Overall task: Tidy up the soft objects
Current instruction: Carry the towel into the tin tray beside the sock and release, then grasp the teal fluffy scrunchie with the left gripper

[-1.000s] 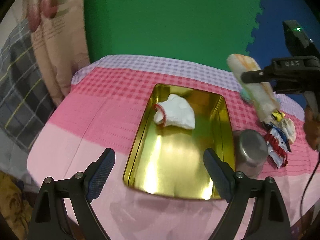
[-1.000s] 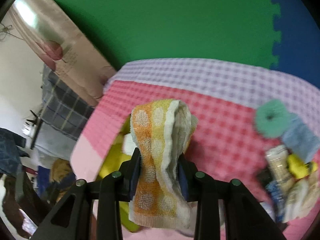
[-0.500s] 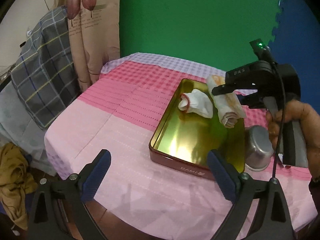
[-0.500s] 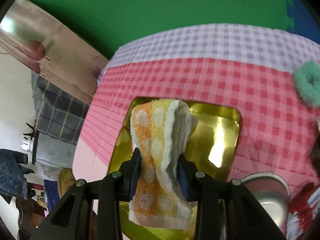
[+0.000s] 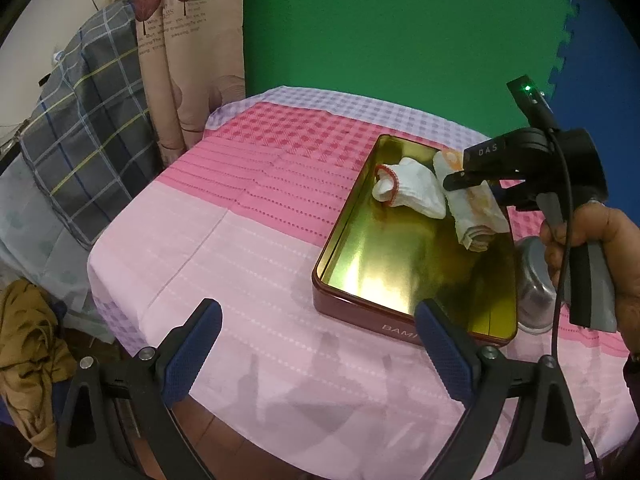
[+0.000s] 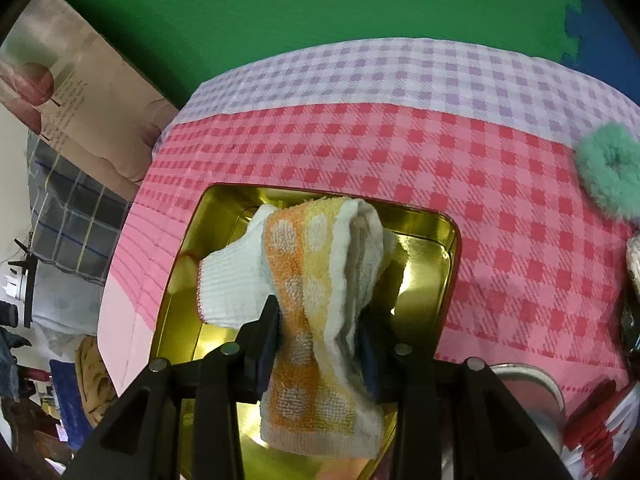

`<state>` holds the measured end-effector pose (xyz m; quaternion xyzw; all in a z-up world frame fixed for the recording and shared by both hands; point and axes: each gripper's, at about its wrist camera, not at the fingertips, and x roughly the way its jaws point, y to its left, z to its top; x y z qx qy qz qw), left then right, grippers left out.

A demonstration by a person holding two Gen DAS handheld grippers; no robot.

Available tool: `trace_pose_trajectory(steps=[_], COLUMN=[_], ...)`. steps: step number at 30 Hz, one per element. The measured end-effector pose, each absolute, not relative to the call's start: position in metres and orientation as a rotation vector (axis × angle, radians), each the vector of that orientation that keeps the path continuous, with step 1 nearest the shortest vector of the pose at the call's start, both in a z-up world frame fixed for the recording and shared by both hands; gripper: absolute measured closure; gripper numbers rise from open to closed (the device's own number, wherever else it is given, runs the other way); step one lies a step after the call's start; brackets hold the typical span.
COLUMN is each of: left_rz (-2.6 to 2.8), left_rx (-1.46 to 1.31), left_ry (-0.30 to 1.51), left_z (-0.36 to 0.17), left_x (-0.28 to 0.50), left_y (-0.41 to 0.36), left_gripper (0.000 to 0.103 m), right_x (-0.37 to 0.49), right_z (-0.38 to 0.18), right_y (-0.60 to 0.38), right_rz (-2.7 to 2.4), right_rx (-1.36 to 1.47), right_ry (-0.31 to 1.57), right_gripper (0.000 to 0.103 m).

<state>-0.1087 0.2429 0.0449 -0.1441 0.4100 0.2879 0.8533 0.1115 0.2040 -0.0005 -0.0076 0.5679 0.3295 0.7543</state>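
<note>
While your right gripper (image 6: 320,340) jaws are opening around the folded towel (image 6: 316,320), low centre of the right wrist view over the gold tin (image 6: 448,240), the terry may snag a pad and lift out; your left gripper (image 5: 316,344) gapes empty

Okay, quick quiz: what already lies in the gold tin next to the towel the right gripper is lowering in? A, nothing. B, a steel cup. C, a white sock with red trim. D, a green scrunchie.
C: a white sock with red trim lies in the gold tin, beside the orange-and-yellow towel between the pads of the right gripper.
</note>
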Motion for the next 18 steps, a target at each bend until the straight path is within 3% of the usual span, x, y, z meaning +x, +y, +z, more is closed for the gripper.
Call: trace_pose_trajectory(steps=[6,12,18], left_rz=[0.607,0.608,0.603], left_rx=[-0.301,-0.286,-0.233], left_ry=[0.885,0.901,0.909], left_z=[0.040,0.036,0.032], left_x=[-0.106,-0.104,-0.101], left_y=[0.244,0.242,0.231], left_gripper=[0.008,0.007,0.007], right_x=[0.113,0.105,0.059], right_z=[0.007,0.031,0.074], right_y=[0.206,0.197,0.105], right_rz=[0.702,0.758,0.753], right_rx=[-0.056,-0.036,0.041], right_ry=[1.197,1.090,0.811], right_gripper=[0.048,0.047,0.045])
